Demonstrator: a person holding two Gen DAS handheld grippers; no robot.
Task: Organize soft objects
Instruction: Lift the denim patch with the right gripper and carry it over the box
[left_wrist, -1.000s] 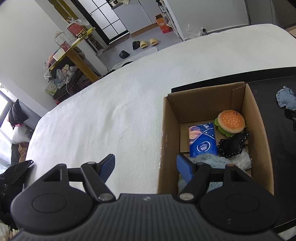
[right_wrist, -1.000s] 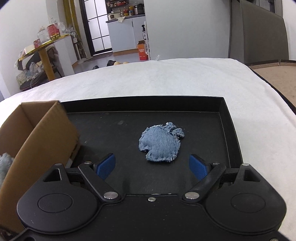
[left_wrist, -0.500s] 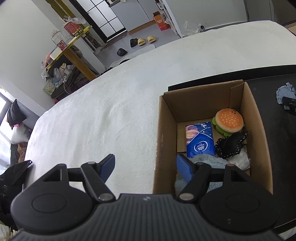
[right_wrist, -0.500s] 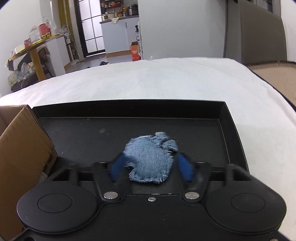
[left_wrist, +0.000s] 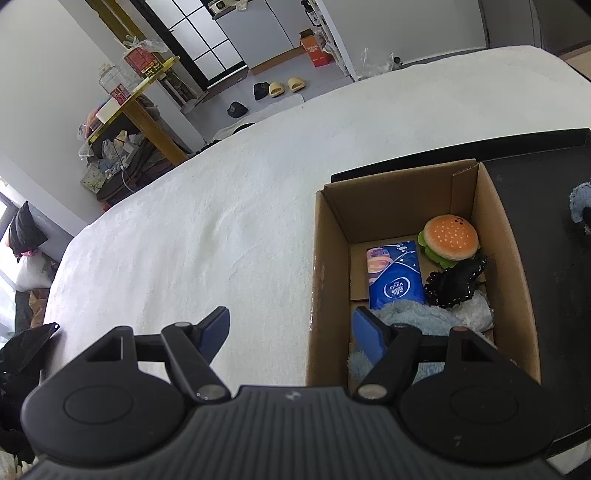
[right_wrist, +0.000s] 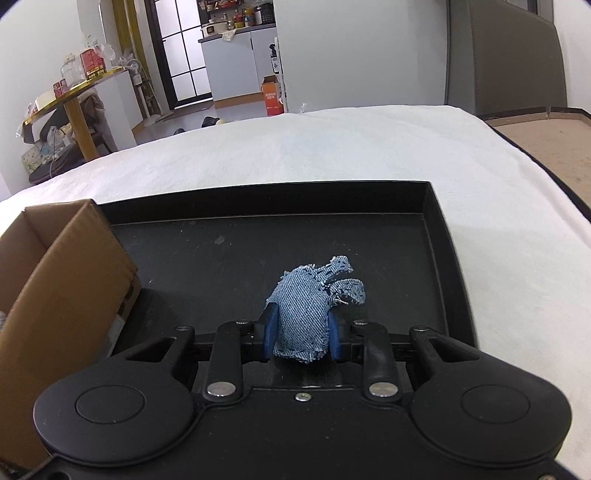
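Observation:
In the right wrist view my right gripper (right_wrist: 301, 334) is closing on a blue denim patch (right_wrist: 308, 306), whose sides are squeezed between the blue pads over the black tray (right_wrist: 443, 236). The patch's frayed end sticks out forward. In the left wrist view my left gripper (left_wrist: 291, 328) stands open and holds nothing, straddling the left wall of a cardboard box (left_wrist: 325, 236). Inside the box lie a plush burger (left_wrist: 448, 236), a blue tissue pack (left_wrist: 395, 275), a black dotted cloth (left_wrist: 454, 282), a light blue fluffy cloth (left_wrist: 413, 315) and a white crumpled piece (left_wrist: 478, 312). The denim patch (left_wrist: 580, 197) shows at the right edge.
Box and tray sit side by side on a white blanket (left_wrist: 207, 229) over a bed. The box wall (right_wrist: 70, 266) rises left of the tray. Beyond the bed are a yellow-topped table (left_wrist: 136, 96), slippers (left_wrist: 286, 86) and an orange carton (right_wrist: 271, 96) on the floor.
The right gripper's jaws went from wide open around the flat denim patch to closed on it, bunching it up between the pads. The left gripper stayed open and still.

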